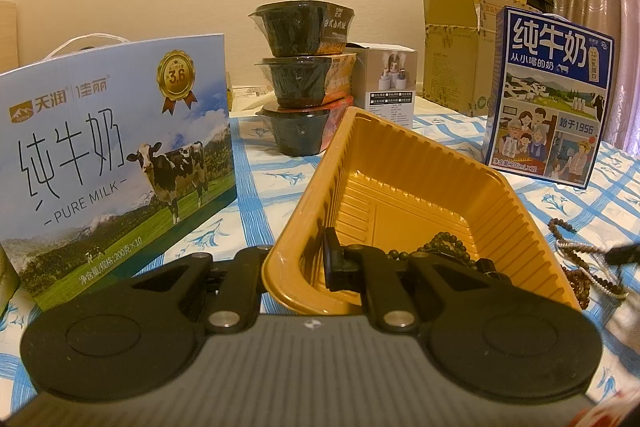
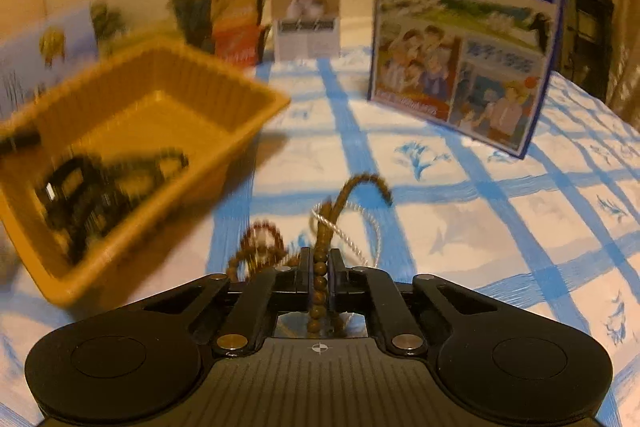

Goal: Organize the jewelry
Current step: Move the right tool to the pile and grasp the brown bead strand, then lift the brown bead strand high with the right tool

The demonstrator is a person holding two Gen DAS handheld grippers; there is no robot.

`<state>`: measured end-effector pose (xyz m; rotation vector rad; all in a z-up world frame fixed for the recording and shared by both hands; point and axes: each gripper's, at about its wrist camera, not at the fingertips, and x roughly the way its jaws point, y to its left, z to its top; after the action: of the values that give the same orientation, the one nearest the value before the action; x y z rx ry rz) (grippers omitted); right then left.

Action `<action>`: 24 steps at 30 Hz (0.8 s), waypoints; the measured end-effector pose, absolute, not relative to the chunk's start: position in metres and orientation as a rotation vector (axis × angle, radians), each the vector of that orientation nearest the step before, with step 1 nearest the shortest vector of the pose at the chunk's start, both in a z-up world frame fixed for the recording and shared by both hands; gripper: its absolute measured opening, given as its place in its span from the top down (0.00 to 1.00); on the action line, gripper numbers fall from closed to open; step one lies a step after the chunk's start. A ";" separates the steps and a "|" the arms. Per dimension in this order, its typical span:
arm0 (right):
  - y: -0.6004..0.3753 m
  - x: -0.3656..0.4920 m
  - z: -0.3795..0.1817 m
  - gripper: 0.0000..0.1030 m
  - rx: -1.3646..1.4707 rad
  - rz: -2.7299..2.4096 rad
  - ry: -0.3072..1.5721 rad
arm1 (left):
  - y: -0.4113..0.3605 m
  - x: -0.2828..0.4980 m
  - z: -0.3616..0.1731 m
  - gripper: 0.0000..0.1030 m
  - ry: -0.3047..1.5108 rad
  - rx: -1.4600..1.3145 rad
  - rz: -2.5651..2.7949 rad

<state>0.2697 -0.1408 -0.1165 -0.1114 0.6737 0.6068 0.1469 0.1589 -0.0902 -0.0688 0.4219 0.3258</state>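
My left gripper (image 1: 320, 263) is shut on the near wall of a ribbed yellow plastic tray (image 1: 400, 163). One finger (image 1: 332, 259) is inside and the other is hidden behind the wall. Dark beads (image 1: 444, 247) lie in the tray's near corner. In the right wrist view my right gripper (image 2: 319, 267) is shut on a brown bead strand (image 2: 320, 283) that runs up between its pads and curls ahead over the cloth. A silver chain (image 2: 348, 231) and a reddish bead loop (image 2: 260, 239) lie tangled just beyond the tips. The tray (image 2: 220, 71) sits to the left, blurred.
A light blue milk carton box (image 1: 116, 155) stands left of the tray and a dark blue milk box (image 1: 548, 99) (image 2: 464, 39) stands to the right. Stacked black bowls (image 1: 304, 83), a small white box (image 1: 390, 87) and a cardboard box (image 1: 452, 59) line the back. A blue-checked tablecloth (image 2: 480, 227) covers the table.
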 end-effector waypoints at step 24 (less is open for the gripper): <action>-0.225 0.259 0.035 0.94 0.263 0.630 0.424 | 0.159 0.147 -0.091 0.89 0.423 -0.070 0.326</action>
<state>0.2587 -0.2252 0.0348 0.2627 0.4241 0.6305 0.1472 0.1590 -0.0911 -0.0697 0.4235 0.3264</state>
